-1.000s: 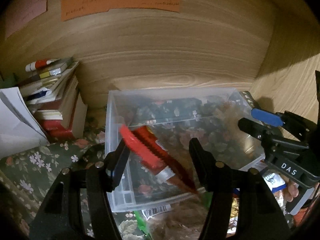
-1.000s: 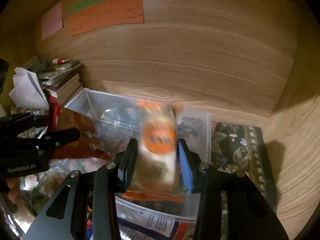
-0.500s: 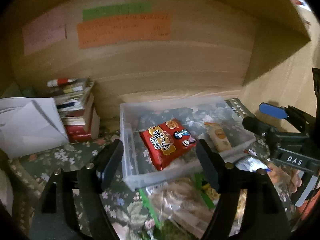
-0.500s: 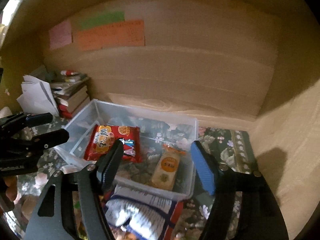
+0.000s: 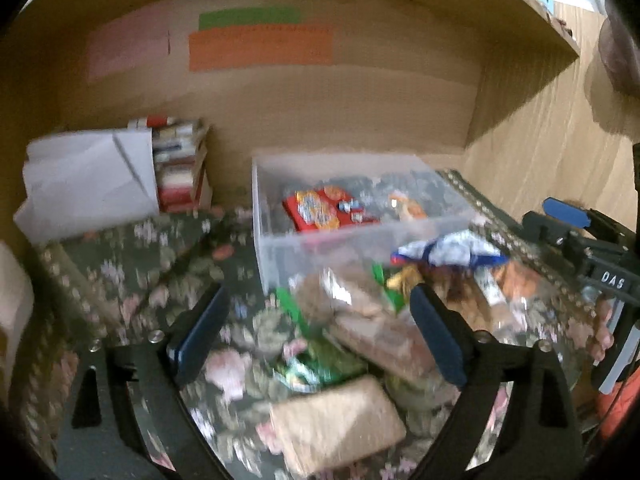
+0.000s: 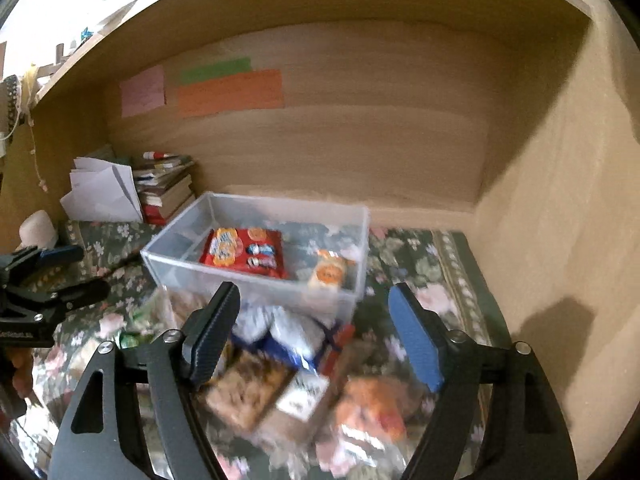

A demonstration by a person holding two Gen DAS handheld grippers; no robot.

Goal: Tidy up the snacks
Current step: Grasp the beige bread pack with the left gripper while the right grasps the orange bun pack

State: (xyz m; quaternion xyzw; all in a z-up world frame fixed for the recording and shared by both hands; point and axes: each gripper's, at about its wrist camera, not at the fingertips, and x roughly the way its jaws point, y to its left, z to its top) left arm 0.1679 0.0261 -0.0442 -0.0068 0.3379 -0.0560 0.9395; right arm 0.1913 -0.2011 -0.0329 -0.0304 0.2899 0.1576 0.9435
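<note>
A: We see the clear bin on the floral cloth, against the wooden back wall. The red snack pack lies flat inside it, left of centre. The small orange-label pack lies in the bin's right end, apart from the red one.

B: Grippers?

A: Left gripper: jaws spread wide and opening, nothing pinched. Right gripper: also spread and opening, empty. Both hover over the loose pile of snacks in front of the bin.

B: What's in the pile?

A: Too blurred to be sure; we make out a blue-and-white bag, brownish packs, something green. Stack of books and white papers sit at back left.
</note>
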